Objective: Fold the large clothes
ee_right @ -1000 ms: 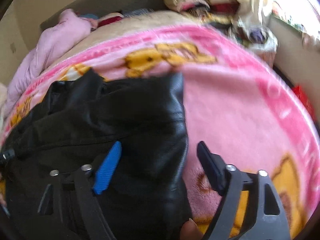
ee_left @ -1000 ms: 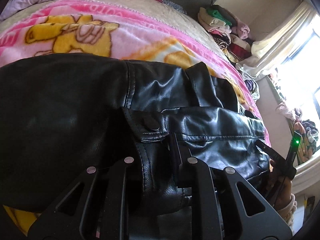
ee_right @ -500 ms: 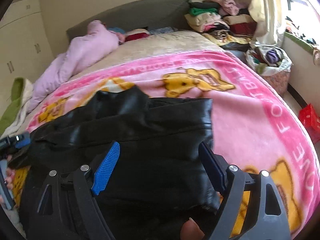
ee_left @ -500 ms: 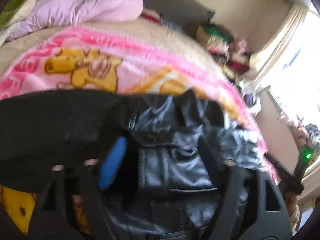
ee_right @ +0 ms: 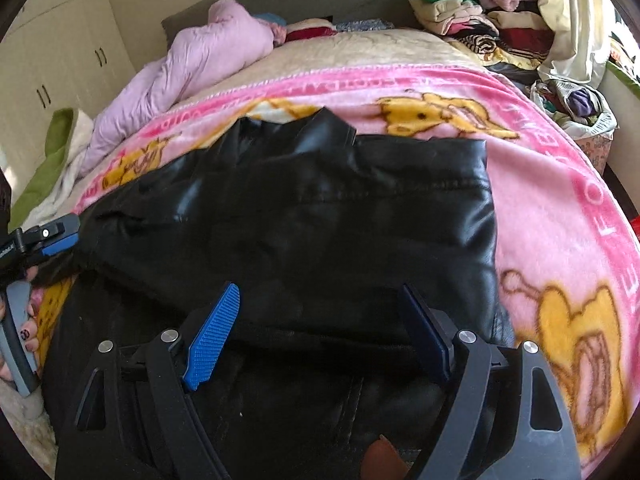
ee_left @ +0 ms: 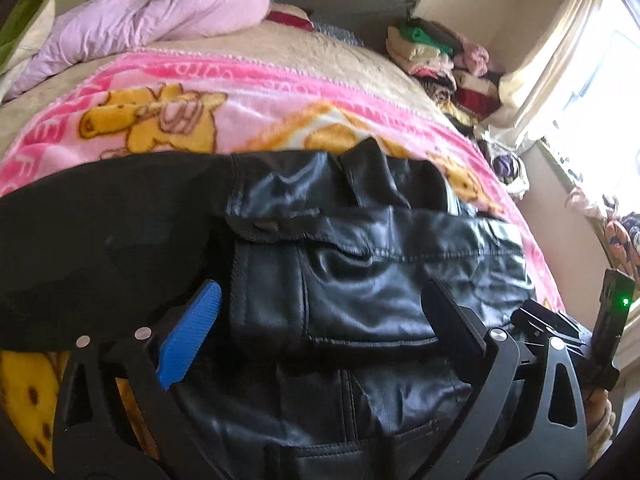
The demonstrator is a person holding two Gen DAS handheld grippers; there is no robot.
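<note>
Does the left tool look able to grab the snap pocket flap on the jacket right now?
Probably yes: the left tool hangs open just short of the flap, with only bare jacket between.

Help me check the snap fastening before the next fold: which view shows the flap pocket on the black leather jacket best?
The left wrist view: the flap pocket with its snap sits centred on the black leather jacket, seams sharp. The right wrist view shows only smooth dark panels of the jacket; no pocket is visible there.
</note>
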